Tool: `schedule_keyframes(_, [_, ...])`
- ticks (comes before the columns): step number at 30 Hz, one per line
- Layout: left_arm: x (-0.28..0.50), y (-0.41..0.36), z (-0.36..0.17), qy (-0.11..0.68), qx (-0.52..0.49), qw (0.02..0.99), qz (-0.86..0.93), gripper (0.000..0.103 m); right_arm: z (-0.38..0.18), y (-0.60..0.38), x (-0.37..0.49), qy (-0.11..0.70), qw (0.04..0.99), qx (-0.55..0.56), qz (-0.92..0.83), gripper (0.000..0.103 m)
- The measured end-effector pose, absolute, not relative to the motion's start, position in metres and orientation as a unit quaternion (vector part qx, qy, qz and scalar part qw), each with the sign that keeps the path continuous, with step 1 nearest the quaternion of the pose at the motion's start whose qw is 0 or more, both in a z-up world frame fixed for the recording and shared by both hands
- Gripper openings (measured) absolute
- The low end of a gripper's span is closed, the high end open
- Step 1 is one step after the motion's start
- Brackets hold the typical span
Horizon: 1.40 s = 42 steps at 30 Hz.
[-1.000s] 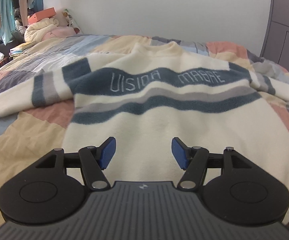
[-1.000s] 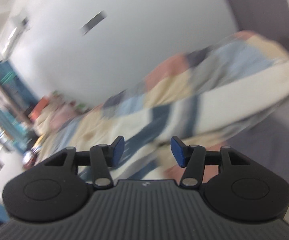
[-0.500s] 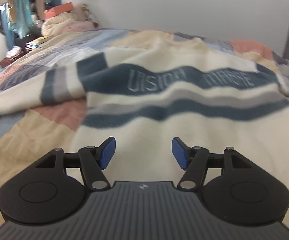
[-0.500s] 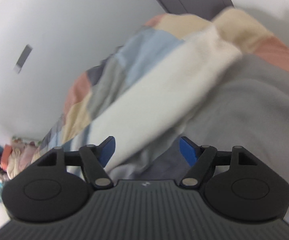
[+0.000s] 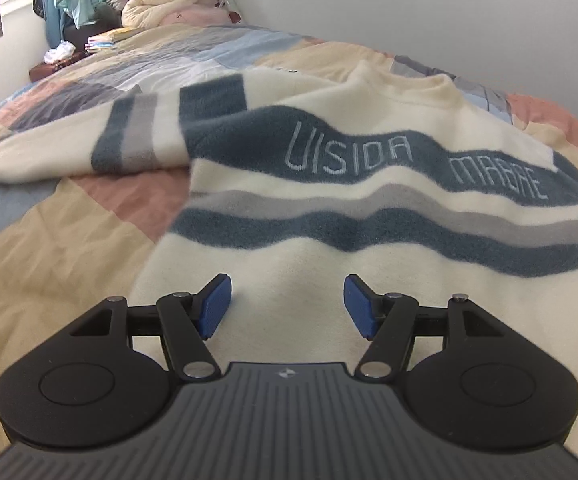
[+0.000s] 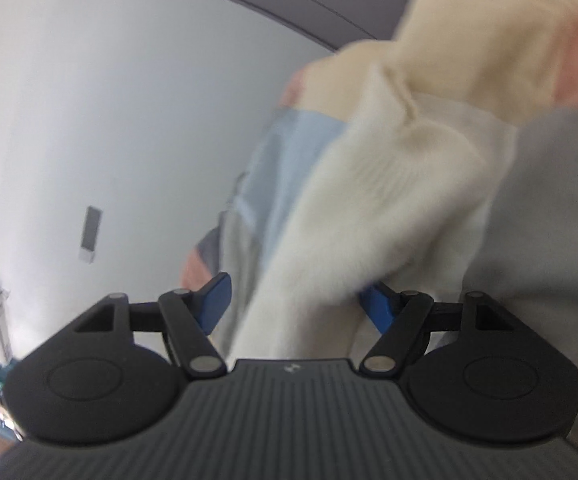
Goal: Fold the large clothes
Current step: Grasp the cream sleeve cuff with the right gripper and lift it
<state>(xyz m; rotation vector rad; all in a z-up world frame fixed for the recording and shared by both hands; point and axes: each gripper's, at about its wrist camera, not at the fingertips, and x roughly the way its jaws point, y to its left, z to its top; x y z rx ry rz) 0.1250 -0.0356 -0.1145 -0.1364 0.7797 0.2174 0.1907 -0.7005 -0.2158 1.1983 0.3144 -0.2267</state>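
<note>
Leftmost, the left gripper (image 5: 287,306) hangs over the cream striped sweater (image 5: 329,208) – jaws apart, nothing between them, the garment spread ahead on the patchwork bed (image 5: 69,220). Rightward, the right gripper (image 6: 295,304) has just been opening its jaws – a cream sleeve (image 6: 369,220) lies between them, not pinched.

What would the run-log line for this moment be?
stage: reaching for sleeve | sweater: flat on bed, unfolded | left gripper: open over hem, empty | right gripper: open, sleeve between jaws, ungripped
</note>
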Motion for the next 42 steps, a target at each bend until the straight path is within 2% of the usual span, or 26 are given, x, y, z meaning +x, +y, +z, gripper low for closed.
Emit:
schedule_keyframes(3, [0.125,-0.036,-0.112,0.378,-0.077,0.917,0.106,0.068,-0.218,-0.702,0.190,0.164,0.802,0.562,-0.120,0.062])
schedule_keyframes(6, [0.127,-0.039,-0.111,0.378,-0.077,0.917,0.107,0.068,-0.220,-0.702,0.184,0.167,0.799,0.567,-0.113,0.060])
schedule_keyframes(10, [0.129,-0.042,-0.111,0.380,-0.076,0.916,0.106,0.068,-0.222,-0.711,0.187,0.179,0.795,0.567,-0.122,0.046])
schedule_keyframes(12, [0.130,-0.041,-0.110,0.382,-0.079,0.915,0.103,0.068,-0.225,-0.719,0.191,0.177,0.787,0.580,-0.113,0.043])
schedule_keyframes(13, [0.130,-0.041,-0.108,0.382,-0.082,0.915,0.100,0.068,-0.225,-0.724,0.192,0.176,0.781,0.588,-0.113,0.037])
schedule_keyframes(16, [0.129,-0.039,-0.103,0.380,-0.097,0.915,0.090,0.068,-0.217,-0.728,0.192,0.181,0.783,0.583,-0.117,0.031])
schedule_keyframes(20, [0.128,-0.036,-0.110,0.379,-0.108,0.915,0.084,0.068,-0.197,-0.721,0.186,0.191,0.808,0.543,-0.125,0.029])
schedule_keyframes(25, [0.127,-0.026,-0.116,0.381,-0.122,0.913,0.084,0.068,-0.168,-0.721,0.179,0.165,0.831,0.516,-0.125,0.017])
schedule_keyframes(30, [0.129,-0.015,-0.117,0.379,-0.143,0.911,0.081,0.068,-0.127,-0.716,0.191,0.155,0.859,0.461,-0.159,0.012])
schedule_keyframes(35, [0.129,-0.001,-0.118,0.388,-0.154,0.905,0.089,0.068,-0.082,-0.702,0.205,0.140,0.898,0.380,-0.175,0.012])
schedule_keyframes(42, [0.130,0.023,-0.127,0.413,-0.159,0.894,0.076,0.068,-0.024,-0.675,0.205,0.112,0.925,0.322,-0.169,0.012])
